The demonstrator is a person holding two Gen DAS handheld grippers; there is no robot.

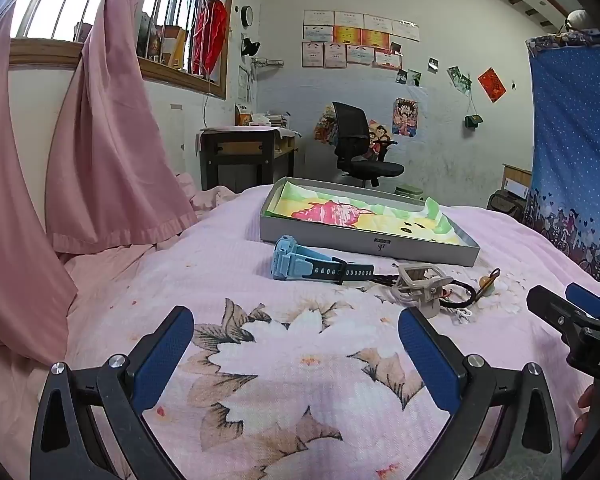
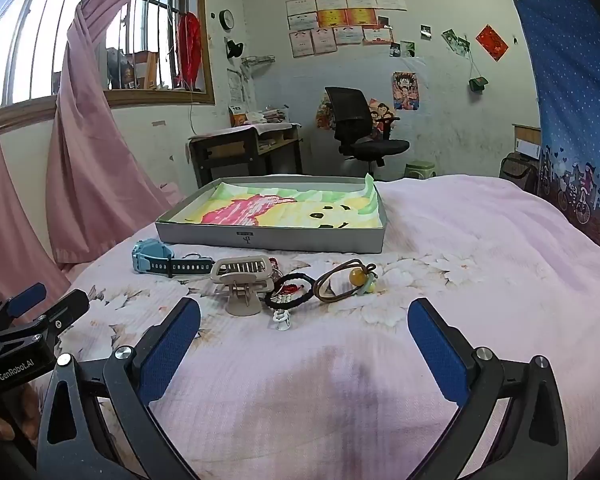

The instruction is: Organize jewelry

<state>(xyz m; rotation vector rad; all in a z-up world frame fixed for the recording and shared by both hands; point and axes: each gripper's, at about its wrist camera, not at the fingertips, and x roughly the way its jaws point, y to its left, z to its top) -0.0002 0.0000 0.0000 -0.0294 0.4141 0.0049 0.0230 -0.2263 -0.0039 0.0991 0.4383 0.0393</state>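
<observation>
While both tools hover over the bed (image 2: pixel 460 232), the left tool (image 1: pixel 296 344) and the right tool (image 2: pixel 304 340) stand wide apart and empty; the blue watch (image 2: pixel 156 260), beige clip (image 2: pixel 242 280), black bracelet (image 2: pixel 290 290) and brown cord (image 2: pixel 340 284) lie just before the gray tray (image 2: pixel 268 240).

Daylight enters a barred window (image 1: pixel 80 8) behind pink curtains (image 1: pixel 112 140); a black office chair (image 2: pixel 358 128) and wooden desk (image 2: pixel 244 148) stand against the certificate-hung white wall (image 1: pixel 440 128).
</observation>
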